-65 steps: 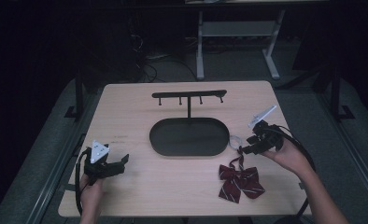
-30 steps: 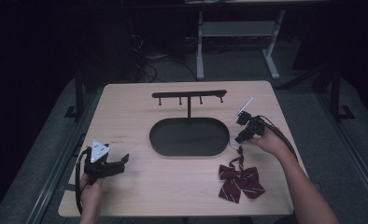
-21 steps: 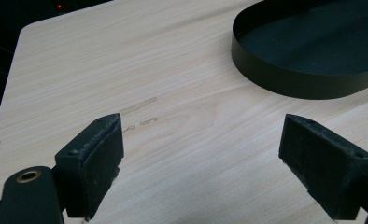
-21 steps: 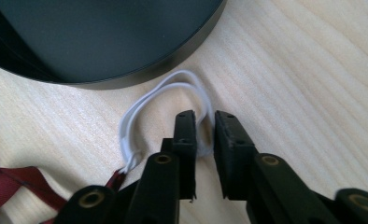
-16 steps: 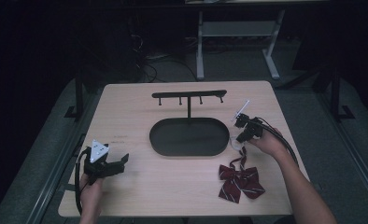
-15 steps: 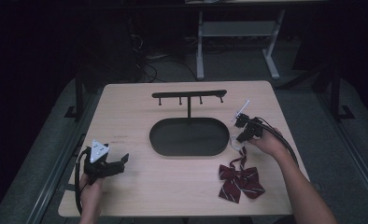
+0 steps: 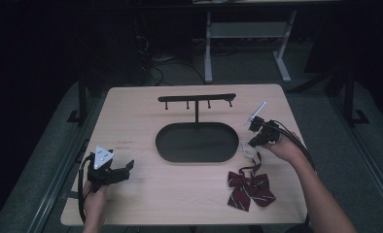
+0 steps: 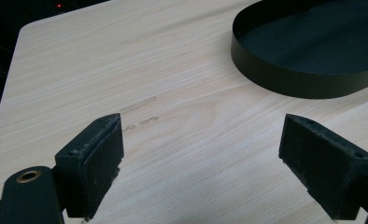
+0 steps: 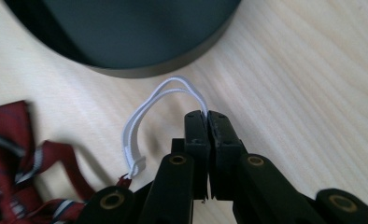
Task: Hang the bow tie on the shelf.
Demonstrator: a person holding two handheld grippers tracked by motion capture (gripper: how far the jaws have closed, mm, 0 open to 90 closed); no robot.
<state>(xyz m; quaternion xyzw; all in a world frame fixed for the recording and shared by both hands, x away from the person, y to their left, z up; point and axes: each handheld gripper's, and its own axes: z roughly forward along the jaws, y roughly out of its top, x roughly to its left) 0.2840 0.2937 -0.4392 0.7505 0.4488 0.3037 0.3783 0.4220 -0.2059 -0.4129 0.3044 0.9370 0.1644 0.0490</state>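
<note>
Fingers [image 9: 206, 122] of the right gripper [image 7: 260, 132] are pressed together on the white elastic loop [image 9: 147, 112], pinching it at its far end just beside the rim of the black oval tray [image 7: 197, 141]. From there the loop arcs away and runs back to the dark red striped bow tie [image 7: 251, 188], joining it at a small white clasp. That bow tie lies flat on the pale wood worktop [image 7: 146, 116], near its front right part, just in front of the right gripper and clear of the tray. In the high view the right hand [image 7: 286, 148] holds its gripper low over the worktop beside the tray's right end.

Over at the front left, the left gripper [image 7: 113, 171] rests low in the left hand [image 7: 95, 200], well apart from everything else. Its fingers [image 8: 94, 157] stand wide apart with bare worktop between them, pointing toward the tray's near wall.

Behind the tray's middle rises a black T-shaped stand [image 7: 197, 101] with small pegs under its crossbar.
</note>
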